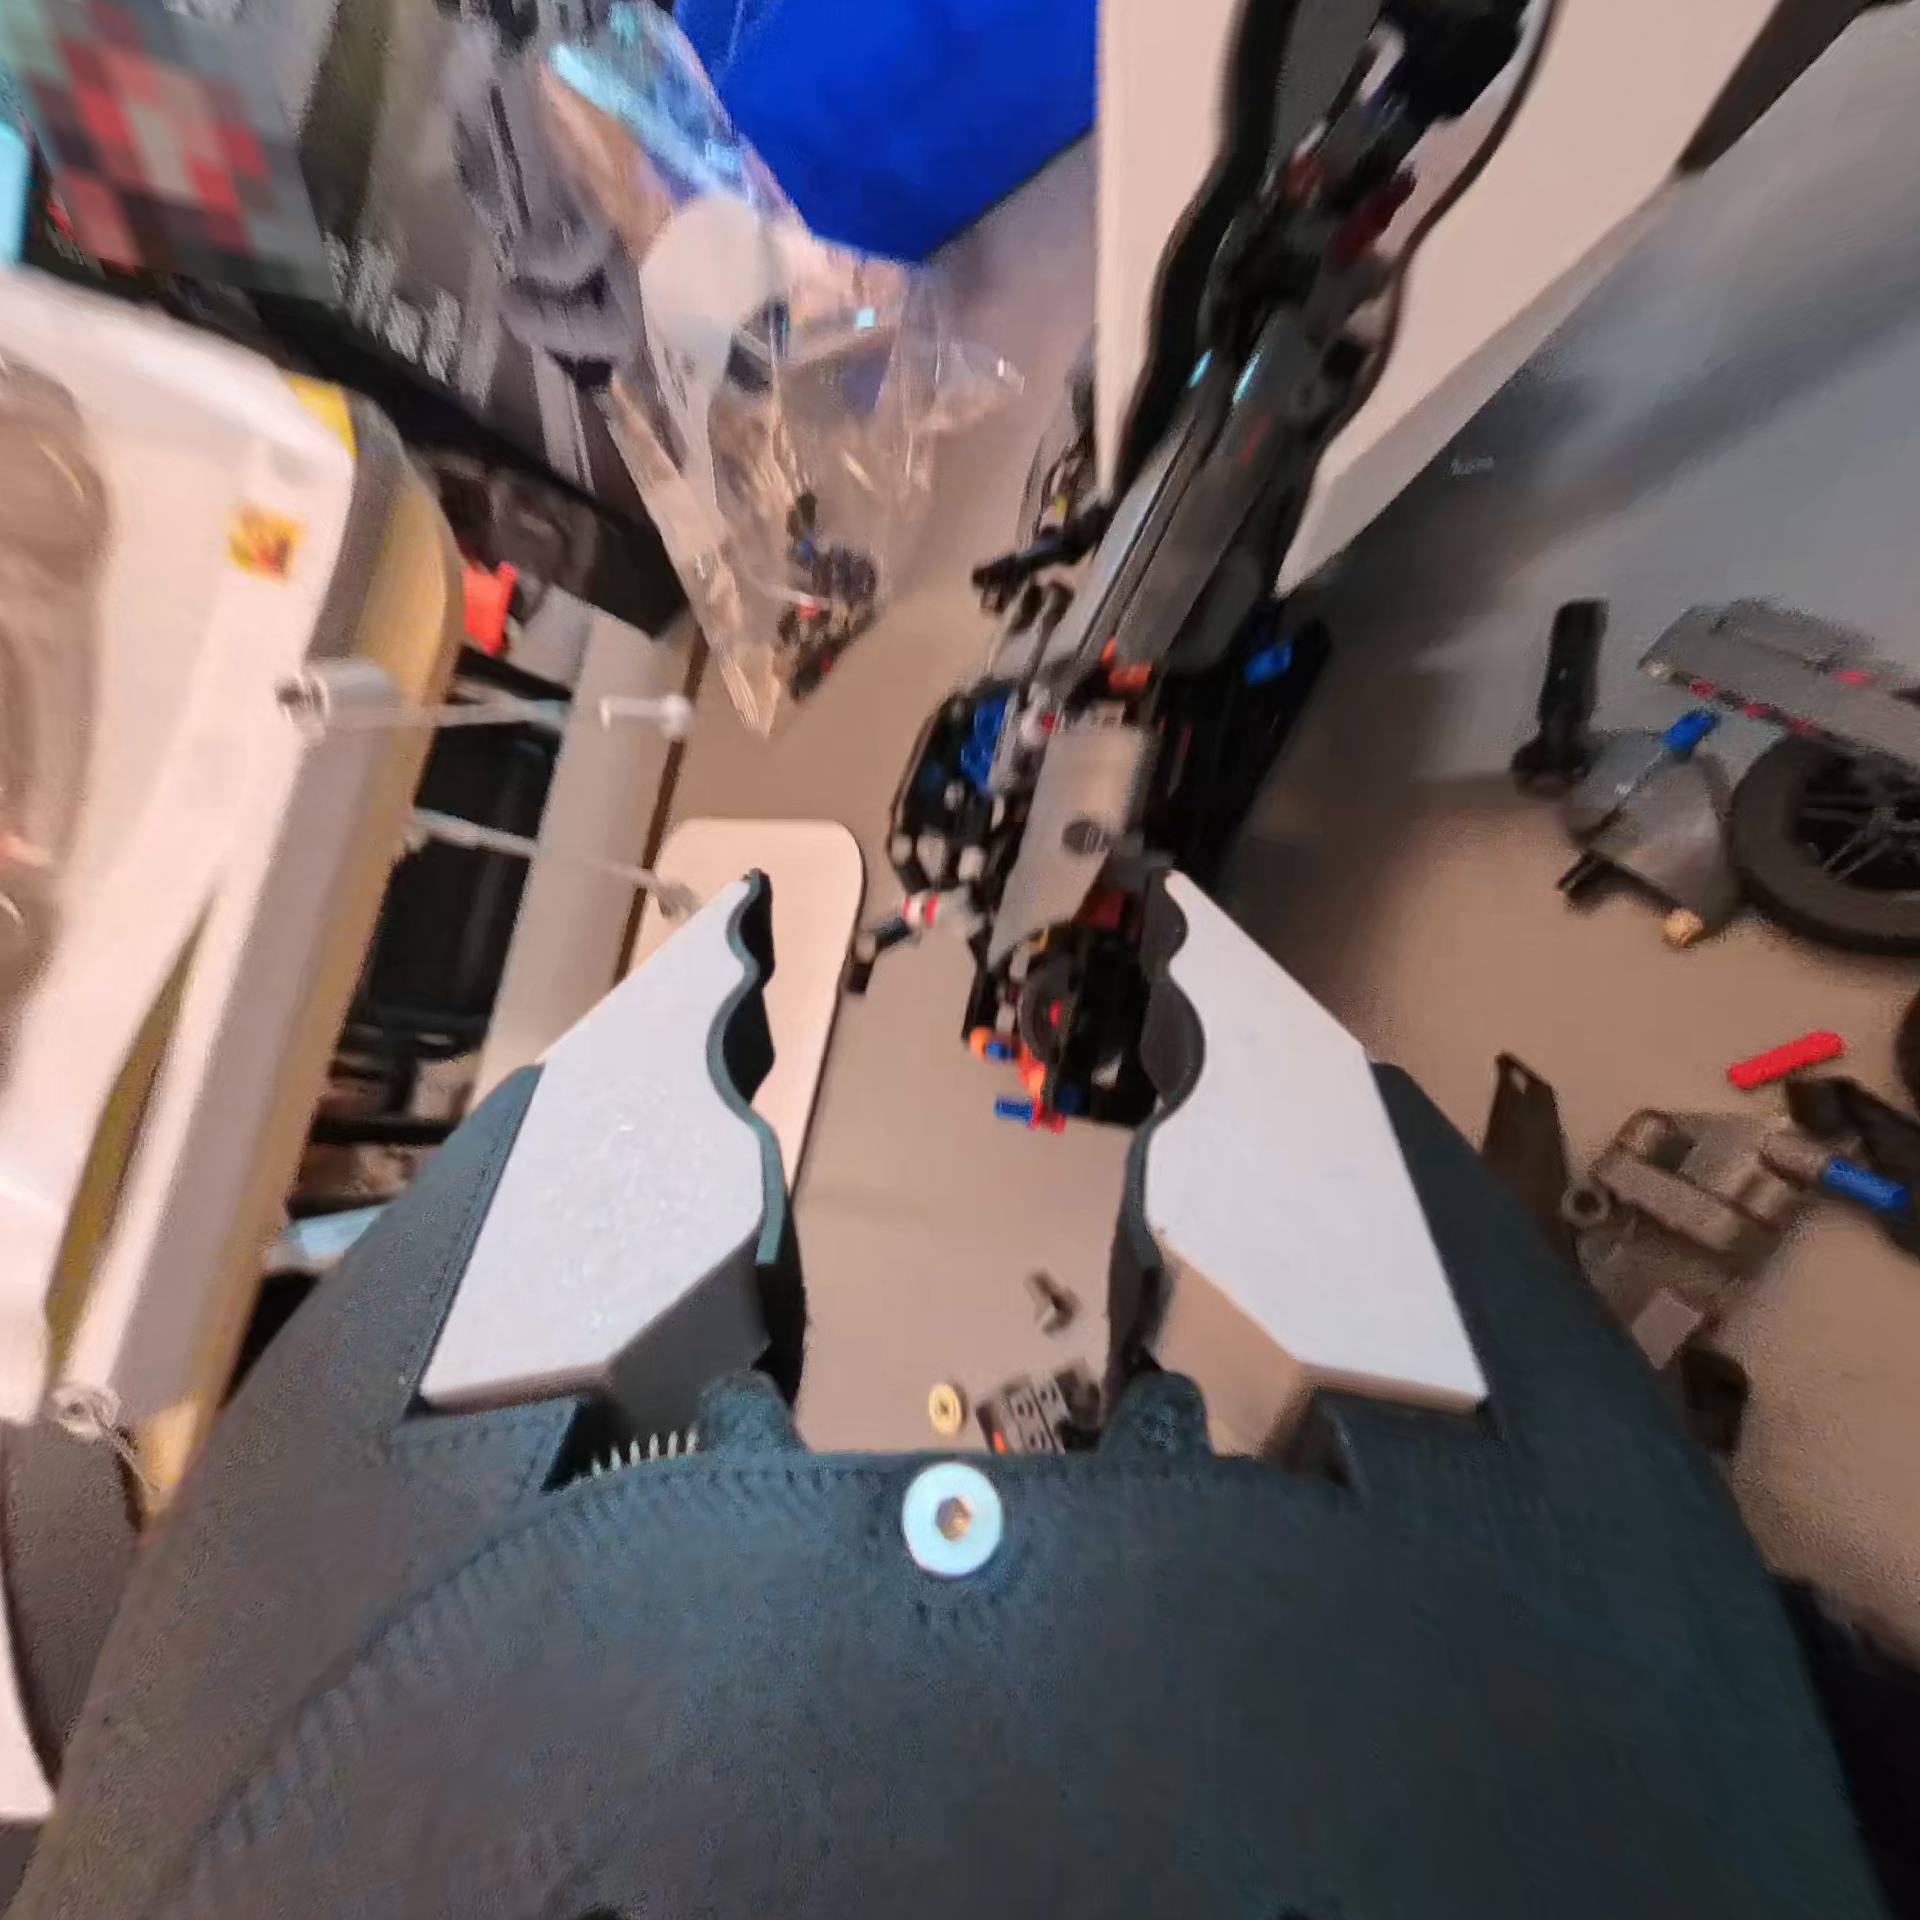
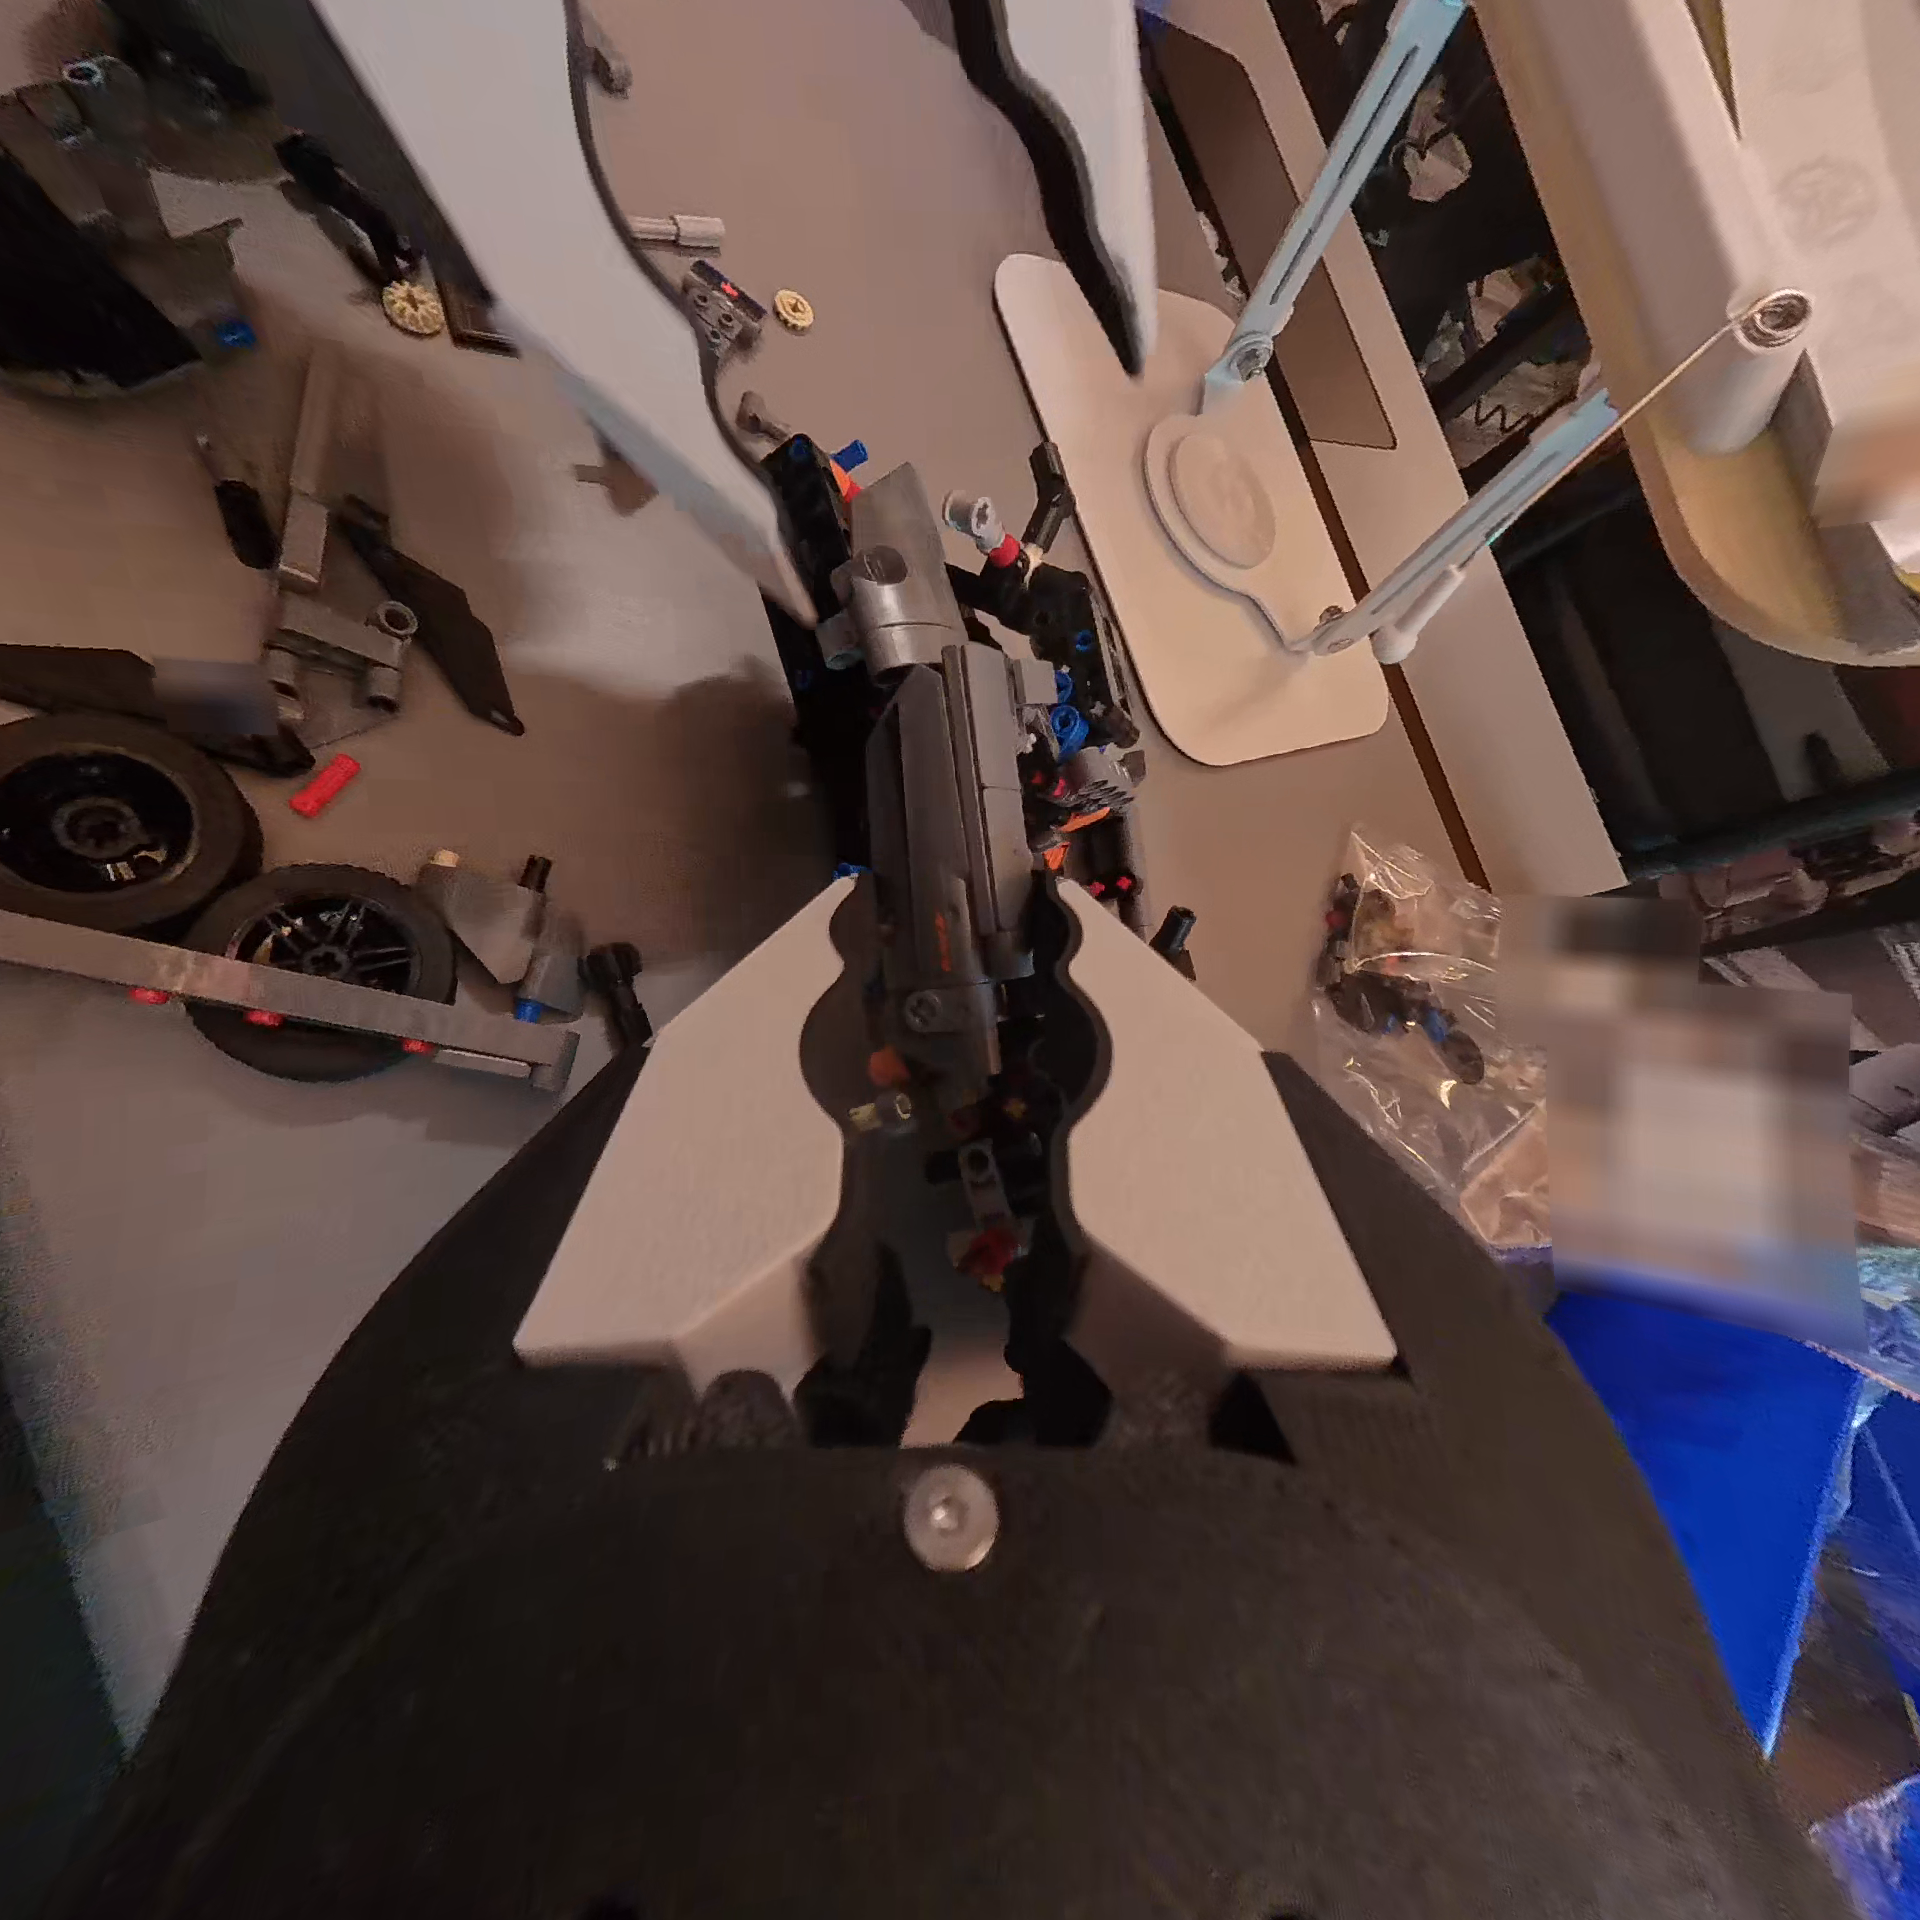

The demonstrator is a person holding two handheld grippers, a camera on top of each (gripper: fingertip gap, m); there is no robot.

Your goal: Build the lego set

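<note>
While blurred, lego model point(image 2: 940, 831) between right gripper point(image 2: 951, 894) fingers.

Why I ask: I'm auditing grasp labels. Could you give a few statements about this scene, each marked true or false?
1. The right claw grips the long grey-and-black lego car chassis. True.
2. The left claw is shut on a wheel. False: it is open and holds nothing.
3. Two black tyred wheels lie on the grey table. True.
4. The small red lego beam is on the chassis. False: it lies loose beside the wheels.
</note>
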